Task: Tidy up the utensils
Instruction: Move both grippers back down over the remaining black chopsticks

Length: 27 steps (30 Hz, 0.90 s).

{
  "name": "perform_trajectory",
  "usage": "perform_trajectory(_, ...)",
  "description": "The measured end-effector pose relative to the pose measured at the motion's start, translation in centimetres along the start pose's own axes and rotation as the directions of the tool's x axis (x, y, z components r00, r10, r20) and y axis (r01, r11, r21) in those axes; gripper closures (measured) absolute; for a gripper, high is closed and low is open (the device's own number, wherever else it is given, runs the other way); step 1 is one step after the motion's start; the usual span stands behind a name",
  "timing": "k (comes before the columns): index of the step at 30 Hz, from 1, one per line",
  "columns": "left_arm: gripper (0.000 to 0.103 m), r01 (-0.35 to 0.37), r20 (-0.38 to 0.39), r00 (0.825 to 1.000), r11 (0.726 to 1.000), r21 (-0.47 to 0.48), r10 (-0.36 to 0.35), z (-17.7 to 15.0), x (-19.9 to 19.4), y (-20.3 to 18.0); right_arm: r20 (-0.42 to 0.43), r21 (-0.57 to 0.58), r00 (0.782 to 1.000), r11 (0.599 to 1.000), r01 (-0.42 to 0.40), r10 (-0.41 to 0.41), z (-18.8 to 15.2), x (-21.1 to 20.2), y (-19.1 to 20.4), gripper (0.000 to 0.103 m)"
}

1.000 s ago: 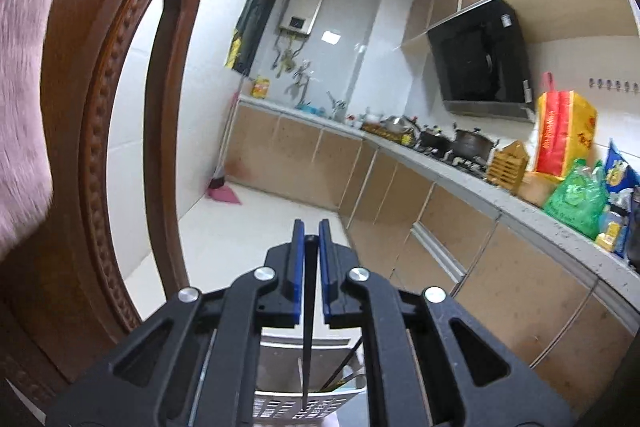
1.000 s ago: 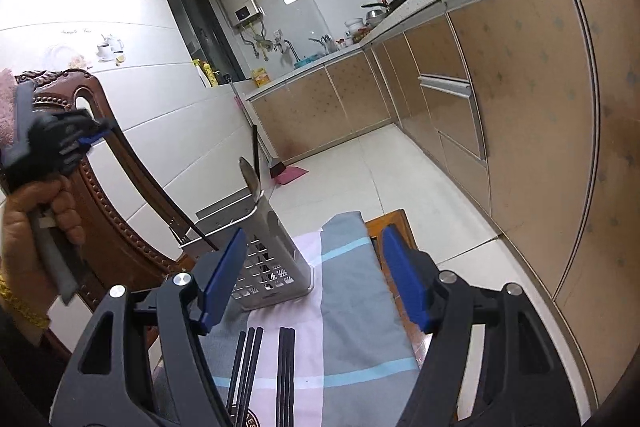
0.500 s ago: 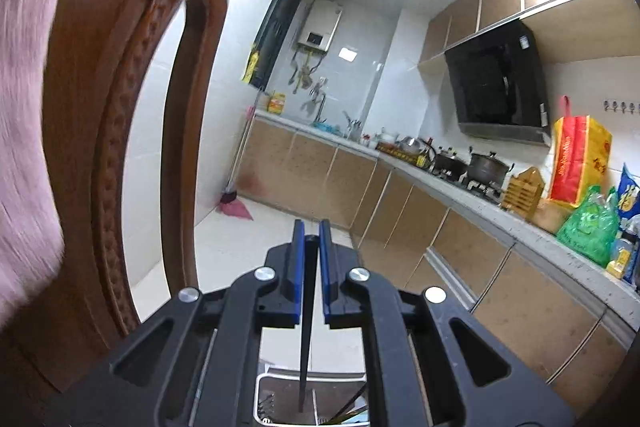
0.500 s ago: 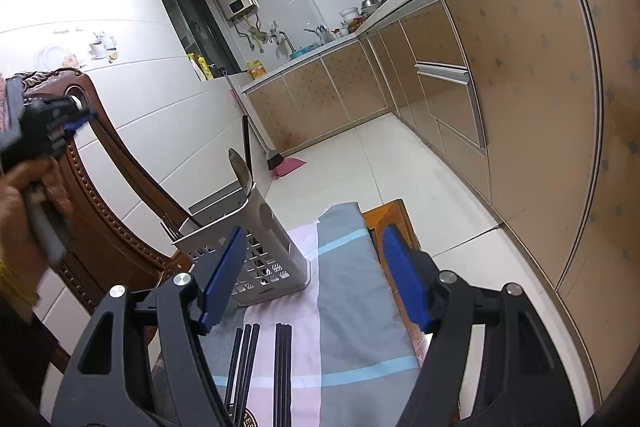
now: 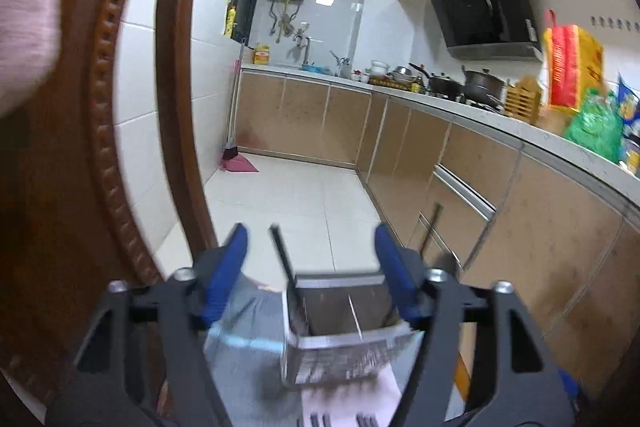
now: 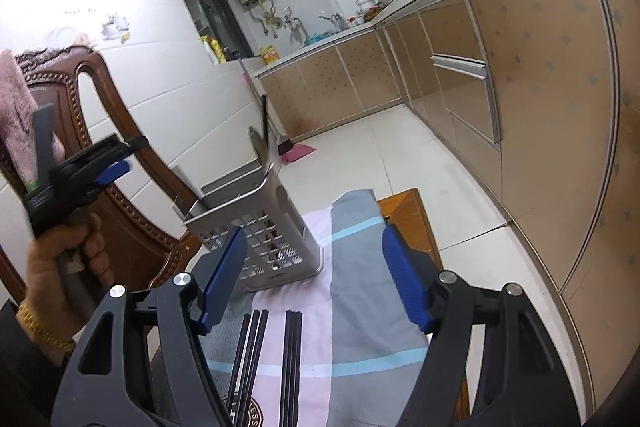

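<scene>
Chopstick (image 5: 285,259) now stands in the metal holder (image 5: 340,347), free of my left gripper (image 5: 310,267), whose jaws have just spread apart. More chopsticks (image 6: 272,359) lie on the cloth (image 6: 360,327). Right gripper (image 6: 316,279) spread, empty, above them. Most left.

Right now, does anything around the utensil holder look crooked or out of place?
Nothing looks spilled or damaged. The utensil holder stands upright on the striped cloth, with a black chopstick leaning inside it. More chopsticks lie loose on the cloth in front, not yet put away.
</scene>
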<state>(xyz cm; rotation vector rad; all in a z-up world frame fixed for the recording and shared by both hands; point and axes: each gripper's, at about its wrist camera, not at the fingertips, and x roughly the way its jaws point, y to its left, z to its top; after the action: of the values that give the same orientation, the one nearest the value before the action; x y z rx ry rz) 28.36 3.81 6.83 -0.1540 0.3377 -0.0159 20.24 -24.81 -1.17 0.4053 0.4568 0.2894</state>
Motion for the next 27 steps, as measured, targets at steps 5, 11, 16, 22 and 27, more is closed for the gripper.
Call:
perform_trajectory(5, 0.014, -0.031, -0.125, 0.991, 0.998, 0.059, 0.038, -6.1, -5.9, -0.2, -0.072, -0.11, 0.997, 0.994, -0.007, 0.0, -1.8, 0.6, 2.6, 0.034)
perform_trajectory(11, 0.014, -0.114, -0.307, 0.943, 0.991, 0.074, 0.132, -14.4, -9.4, 0.4, -0.268, -0.309, 0.961, 0.951, -0.013, -0.074, -7.4, 2.7, 8.0, 0.041)
perform_trajectory(16, 0.014, -0.174, -0.227, 0.955, 0.981, 0.081, 0.188, -14.1, -11.1, 1.2, -0.393, -0.363, 0.914, 0.93, -0.051, -0.103, -12.4, 4.8, 11.0, 0.065)
perform_trajectory(22, 0.014, -0.163, -0.226, 0.961, 0.987, 0.001, 0.159, -12.7, -11.4, 2.8, -0.437, -0.377, 0.882, 0.926, 0.0, -0.178, -15.5, 7.4, 12.3, 0.075)
perform_trajectory(27, 0.014, -0.13, -0.255, 0.959, 0.992, 0.006, 0.127, -12.9, -11.2, 3.1, -0.379, -0.358, 0.905, 0.933, 0.049, -0.193, -14.0, 7.4, 11.6, 0.075)
